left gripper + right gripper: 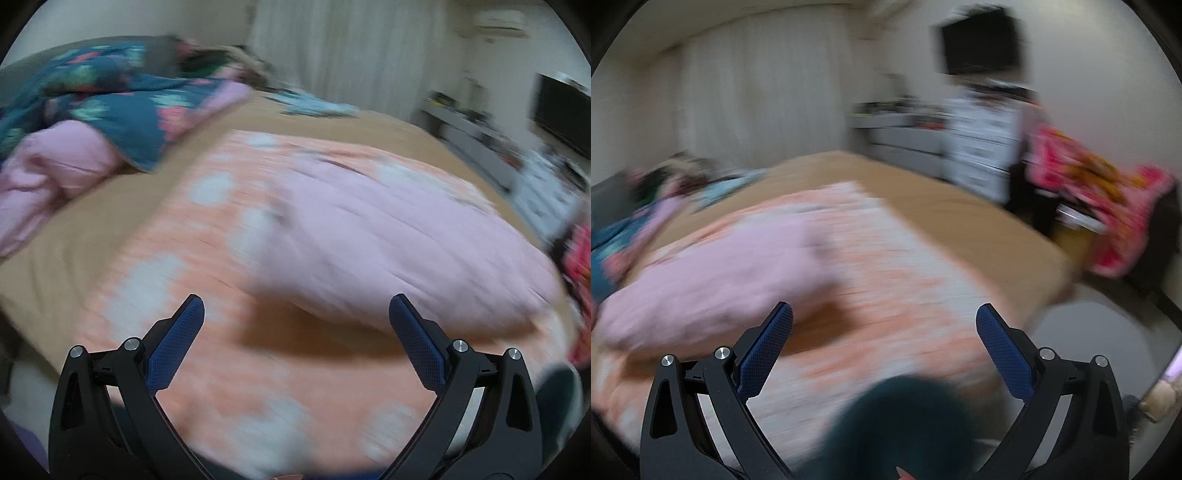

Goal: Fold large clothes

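Both claws are spread wide and hold nothing: the left claw (295, 321) hangs above the near edge of the garment, and the right claw (884, 325) hovers over its near right part. Each shows blue, finely dimpled pads (181, 343) on black arms. The peach garment (207, 258), patterned with pale blotches, lies spread flat on a bed (92, 229) covered in plain tan cloth, with a pink, softly ridged lining panel (388, 236) folded over its middle. Both views are motion-blurred, so finer weave cannot be told. At the bed's far left lies a crumpled dark teal floral piece (110, 103) with pink lining. A bright pink and orange cloth (1108, 206) hangs beside the bed at right.
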Motion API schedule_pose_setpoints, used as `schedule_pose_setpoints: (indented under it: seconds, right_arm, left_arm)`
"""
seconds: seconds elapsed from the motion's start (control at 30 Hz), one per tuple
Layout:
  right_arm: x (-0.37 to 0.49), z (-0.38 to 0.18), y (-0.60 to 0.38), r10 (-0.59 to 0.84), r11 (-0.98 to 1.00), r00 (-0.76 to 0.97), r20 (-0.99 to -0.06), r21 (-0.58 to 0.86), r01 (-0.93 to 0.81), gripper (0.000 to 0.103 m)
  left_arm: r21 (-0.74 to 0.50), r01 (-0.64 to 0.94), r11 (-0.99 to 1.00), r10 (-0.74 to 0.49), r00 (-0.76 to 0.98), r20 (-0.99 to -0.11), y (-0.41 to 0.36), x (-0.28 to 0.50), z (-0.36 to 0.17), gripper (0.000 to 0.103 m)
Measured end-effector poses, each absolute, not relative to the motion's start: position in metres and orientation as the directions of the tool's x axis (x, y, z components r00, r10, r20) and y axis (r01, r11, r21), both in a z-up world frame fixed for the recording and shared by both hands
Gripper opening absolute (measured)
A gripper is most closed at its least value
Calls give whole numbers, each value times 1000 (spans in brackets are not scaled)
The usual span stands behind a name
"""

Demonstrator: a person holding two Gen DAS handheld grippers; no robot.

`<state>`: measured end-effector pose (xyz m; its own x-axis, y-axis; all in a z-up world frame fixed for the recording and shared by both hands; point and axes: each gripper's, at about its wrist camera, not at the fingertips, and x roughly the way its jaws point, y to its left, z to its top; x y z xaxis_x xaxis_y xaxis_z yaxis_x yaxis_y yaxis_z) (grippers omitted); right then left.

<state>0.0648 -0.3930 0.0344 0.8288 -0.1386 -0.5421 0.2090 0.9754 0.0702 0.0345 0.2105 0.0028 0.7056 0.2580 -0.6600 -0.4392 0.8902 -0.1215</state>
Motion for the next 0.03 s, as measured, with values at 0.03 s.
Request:
schedule_pose_setpoints:
  seconds: [0.03]
  right_arm:
    - [73,26,-417,-204,957,805,-557,62,285,99]
  left_arm:
    - [-111,-488,866,302,686,-662,240,41,3,94]
